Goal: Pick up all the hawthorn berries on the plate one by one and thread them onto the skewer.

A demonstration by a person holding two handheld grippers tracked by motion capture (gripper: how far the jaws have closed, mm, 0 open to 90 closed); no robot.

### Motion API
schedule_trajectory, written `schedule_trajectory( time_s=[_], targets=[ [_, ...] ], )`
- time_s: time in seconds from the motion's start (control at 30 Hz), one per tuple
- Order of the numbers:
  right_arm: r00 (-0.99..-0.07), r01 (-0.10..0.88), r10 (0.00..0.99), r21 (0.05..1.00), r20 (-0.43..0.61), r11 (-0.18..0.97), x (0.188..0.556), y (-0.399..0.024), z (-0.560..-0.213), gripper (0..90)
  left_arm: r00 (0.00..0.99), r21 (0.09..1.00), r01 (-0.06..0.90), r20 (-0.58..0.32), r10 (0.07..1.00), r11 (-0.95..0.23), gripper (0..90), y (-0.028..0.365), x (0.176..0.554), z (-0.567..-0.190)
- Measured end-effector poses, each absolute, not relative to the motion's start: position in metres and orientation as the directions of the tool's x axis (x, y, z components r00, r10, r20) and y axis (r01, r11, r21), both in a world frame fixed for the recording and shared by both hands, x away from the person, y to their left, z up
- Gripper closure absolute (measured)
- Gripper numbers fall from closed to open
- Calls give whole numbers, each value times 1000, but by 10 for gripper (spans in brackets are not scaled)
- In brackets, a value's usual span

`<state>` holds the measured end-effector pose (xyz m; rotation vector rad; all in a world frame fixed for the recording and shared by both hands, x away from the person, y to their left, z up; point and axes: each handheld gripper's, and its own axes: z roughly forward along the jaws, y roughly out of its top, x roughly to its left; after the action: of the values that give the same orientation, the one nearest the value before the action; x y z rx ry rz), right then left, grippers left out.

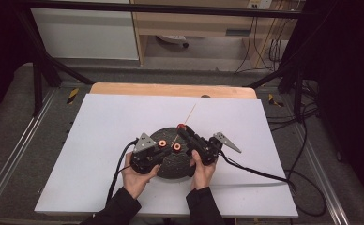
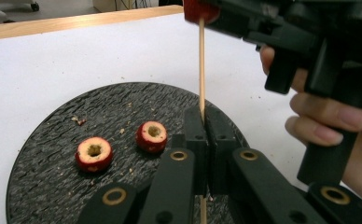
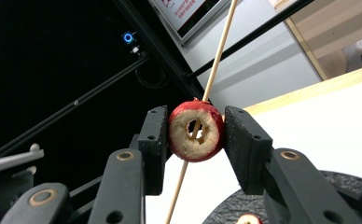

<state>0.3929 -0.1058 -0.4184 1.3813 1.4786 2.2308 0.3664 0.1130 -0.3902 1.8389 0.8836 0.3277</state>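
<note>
Pinching a skewer (image 2: 201, 70) low on its shaft, your left gripper (image 2: 207, 135) has its jaws pressed together over the plate (image 2: 44, 135). Your right gripper (image 3: 195, 130) clamps a cored fruit ring (image 3: 196, 130), skewer passing through its hole, above the plate's far edge. Two more rings (image 2: 94, 153) (image 2: 152, 136) lie on the plate, apart.

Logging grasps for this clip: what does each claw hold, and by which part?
Left claw: thin wooden skewer, pinched near its lower end. Right claw: red cored fruit ring, gripped by its outer sides, skewer through its hole.
</note>
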Motion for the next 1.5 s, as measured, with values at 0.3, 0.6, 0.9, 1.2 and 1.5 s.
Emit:
schedule_trajectory(
  time_s=[0.3,0.6,0.9,1.2,1.5],
  targets=[
    [-580,367,546,793,604,-487,387,-103,-423,613,694,885,419,-167,700,-205,886,108,372,-386],
    [-585,386,547,799,598,-461,383,-102,-427,612,699,885,415,-161,697,-212,886,106,374,-386],
    [-588,407,568,818,576,-407,383,-105,-424,510,709,884,409,-154,688,-224,887,113,373,-389],
    [-617,418,634,877,466,-238,386,-117,-414,246,711,873,416,-136,690,-255,887,137,369,-396],
    [-637,471,691,882,340,0,390,-127,-411,50,730,851,418,-107,675,-318,887,165,361,-402]
  ],
)
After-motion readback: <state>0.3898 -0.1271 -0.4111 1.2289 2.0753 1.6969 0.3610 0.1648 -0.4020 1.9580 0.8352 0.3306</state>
